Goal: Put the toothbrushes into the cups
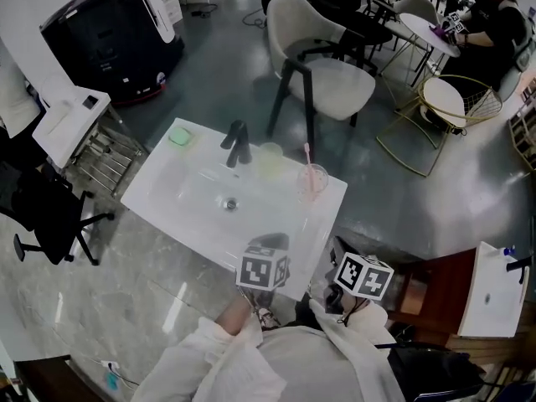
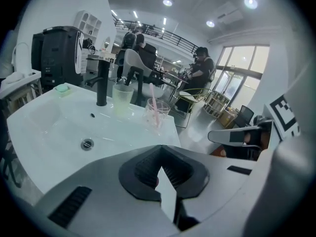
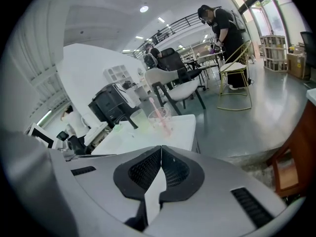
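Note:
A white sink counter [image 1: 172, 212] carries two cups at its far right side. The clear pink cup [image 1: 312, 180] holds a pink toothbrush [image 1: 307, 159] that leans to the left. Beside it stands a pale green cup [image 1: 270, 162]; I see no brush in it. My left gripper [image 1: 270, 248] hovers at the counter's near edge, shut and empty, and its jaws [image 2: 160, 148] meet with the pink cup [image 2: 157, 111] ahead of them. My right gripper [image 1: 345, 262] hangs just off the counter's near right corner, jaws [image 3: 161, 148] shut on nothing.
A black faucet [image 1: 238, 143] rises behind the drain [image 1: 228, 201], with green soap [image 1: 180, 136] at the back left corner. A pale chair [image 1: 322, 65] stands beyond the counter, a wire rack [image 1: 109, 153] and a black office chair [image 1: 42, 216] to the left.

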`<state>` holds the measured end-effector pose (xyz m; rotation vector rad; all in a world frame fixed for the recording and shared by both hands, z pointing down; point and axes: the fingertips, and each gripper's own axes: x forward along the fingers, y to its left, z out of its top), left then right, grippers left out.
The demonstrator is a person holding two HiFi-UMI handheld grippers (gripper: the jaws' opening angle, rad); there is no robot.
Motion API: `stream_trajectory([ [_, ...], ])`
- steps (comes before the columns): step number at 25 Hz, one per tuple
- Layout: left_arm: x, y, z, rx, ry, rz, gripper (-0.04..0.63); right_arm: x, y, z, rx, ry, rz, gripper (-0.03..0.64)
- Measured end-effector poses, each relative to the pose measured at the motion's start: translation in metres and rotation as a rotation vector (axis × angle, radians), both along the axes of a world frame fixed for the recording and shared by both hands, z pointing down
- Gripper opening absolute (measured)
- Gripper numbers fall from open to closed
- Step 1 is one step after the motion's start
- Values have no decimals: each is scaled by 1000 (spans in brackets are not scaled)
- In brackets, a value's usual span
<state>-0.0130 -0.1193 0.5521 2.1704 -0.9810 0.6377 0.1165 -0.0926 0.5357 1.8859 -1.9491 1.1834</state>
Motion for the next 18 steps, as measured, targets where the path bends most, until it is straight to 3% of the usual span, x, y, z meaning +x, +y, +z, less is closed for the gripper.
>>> stream_trajectory([
  [9,50,16,28,-74,-44,114,8,44,23,21,-55,-17,100,25],
  [18,77,26,55,-154,-98,168,8,69,35,40,-99,-41,149,25],
])
